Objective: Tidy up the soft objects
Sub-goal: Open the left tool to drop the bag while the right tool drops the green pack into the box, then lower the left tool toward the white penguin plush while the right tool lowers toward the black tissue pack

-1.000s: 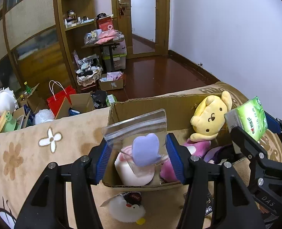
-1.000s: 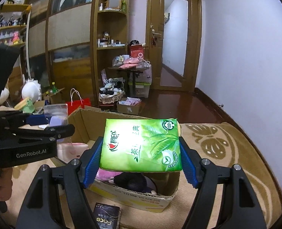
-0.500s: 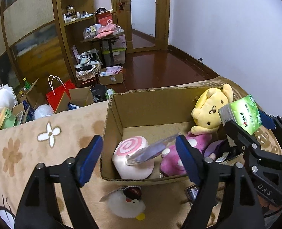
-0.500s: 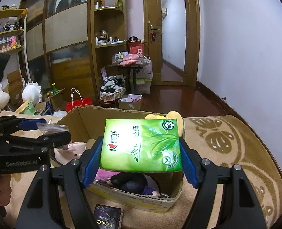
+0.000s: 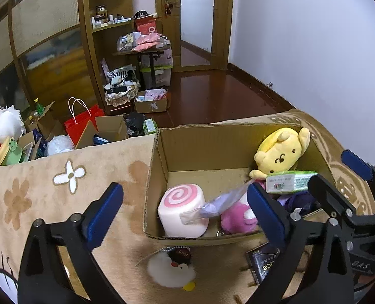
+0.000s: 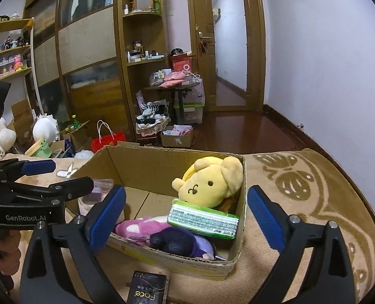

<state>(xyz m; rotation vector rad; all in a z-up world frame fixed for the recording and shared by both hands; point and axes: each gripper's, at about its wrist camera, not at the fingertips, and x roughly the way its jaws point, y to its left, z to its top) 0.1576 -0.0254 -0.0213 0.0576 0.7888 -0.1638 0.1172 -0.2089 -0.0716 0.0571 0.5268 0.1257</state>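
Both grippers hang with jaws spread wide and nothing between them — the left gripper (image 5: 185, 211) at the box's near-left corner, the right gripper (image 6: 186, 209) over its right half. The box (image 5: 195, 149) sits on a tan blanket (image 5: 35, 190). Inside, the green tissue pack (image 6: 204, 219) lies on its side against the yellow plush (image 6: 210, 181), resting on the purple plush (image 6: 182, 242) and touching the pink plush (image 6: 142, 226). At the left end a clear bag (image 5: 218, 202) leans from the swirl cushion (image 5: 182, 209) toward the pink plush. Outside the box — a white chick keychain (image 5: 171, 268) and a black packet (image 6: 148, 291) lie on the blanket.
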